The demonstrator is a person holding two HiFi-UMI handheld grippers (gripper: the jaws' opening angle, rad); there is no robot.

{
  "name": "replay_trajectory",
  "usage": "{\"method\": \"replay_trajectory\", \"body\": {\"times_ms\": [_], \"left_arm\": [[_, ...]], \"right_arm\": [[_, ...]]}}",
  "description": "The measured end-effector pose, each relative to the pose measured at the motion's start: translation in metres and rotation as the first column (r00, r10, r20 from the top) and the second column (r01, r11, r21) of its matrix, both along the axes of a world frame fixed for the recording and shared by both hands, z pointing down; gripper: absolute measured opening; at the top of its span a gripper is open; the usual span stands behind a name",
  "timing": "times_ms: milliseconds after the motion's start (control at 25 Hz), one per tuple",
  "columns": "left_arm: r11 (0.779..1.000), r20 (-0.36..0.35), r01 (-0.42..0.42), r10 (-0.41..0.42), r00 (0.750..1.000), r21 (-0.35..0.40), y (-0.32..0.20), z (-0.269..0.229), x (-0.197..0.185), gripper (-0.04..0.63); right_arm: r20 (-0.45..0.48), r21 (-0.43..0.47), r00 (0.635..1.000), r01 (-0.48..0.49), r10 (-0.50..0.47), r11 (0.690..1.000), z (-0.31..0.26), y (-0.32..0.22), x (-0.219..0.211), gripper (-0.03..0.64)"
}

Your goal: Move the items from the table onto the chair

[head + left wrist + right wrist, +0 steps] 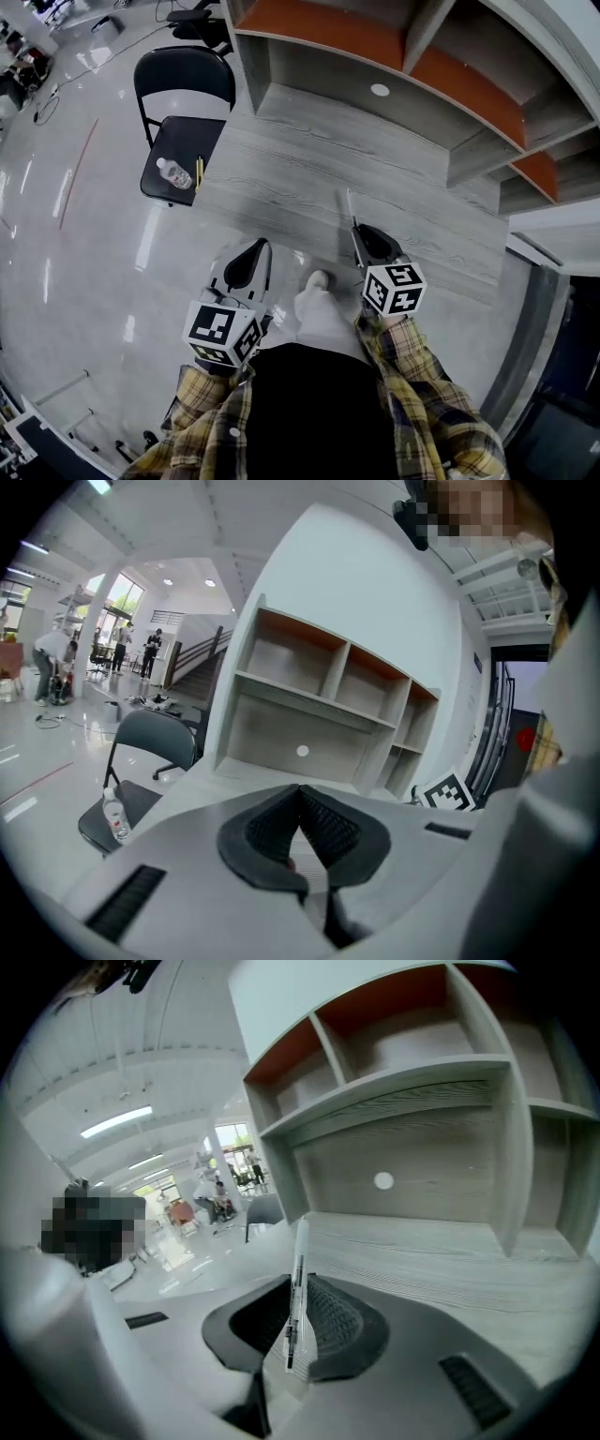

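One pen [298, 1269] riding in my right gripper [298, 1326]; bottle [174, 173] and yellow pencil [199, 173] lying on the chair [173, 141].
Right jaws are clamping the pen's lower end, well apart from the chair; left gripper [302, 832] is clenched, empty. Thin hold: pen risks pivoting out mid-swing, or rolling off the seat.

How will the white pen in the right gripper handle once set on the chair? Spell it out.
The pen looks thin and straight, so it is probably stiff and light. Its slim, smooth-looking barrel is pinched near one end between the fingers, so it may pivot or slip. On the flat chair seat it could roll.
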State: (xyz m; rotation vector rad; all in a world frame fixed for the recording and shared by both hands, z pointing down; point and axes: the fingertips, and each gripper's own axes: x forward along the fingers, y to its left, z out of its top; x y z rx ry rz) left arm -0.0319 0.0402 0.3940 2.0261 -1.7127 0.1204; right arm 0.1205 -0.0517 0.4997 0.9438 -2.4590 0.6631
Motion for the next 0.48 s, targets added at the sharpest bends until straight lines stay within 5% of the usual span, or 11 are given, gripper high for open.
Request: {"method": "replay_trajectory", "body": {"times_ms": [240,480], "left_arm": [[0.997,-0.012,0.075,-0.076,0.997,-0.008,0.026,0.003,-0.113,0.005],[0.990,-0.018,0.141,-0.141,0.990,-0.019,0.056,0.011,-0.243,0.005]], "right_arm": [[0.008,0.017,0.980,0.198,-0.198,0.980,-0.011,0.033,-0.155,0.064],[0.033,-0.004,0.956,0.293,-0.293,0.956,-0.011,0.075,-0.308,0.064]]}}
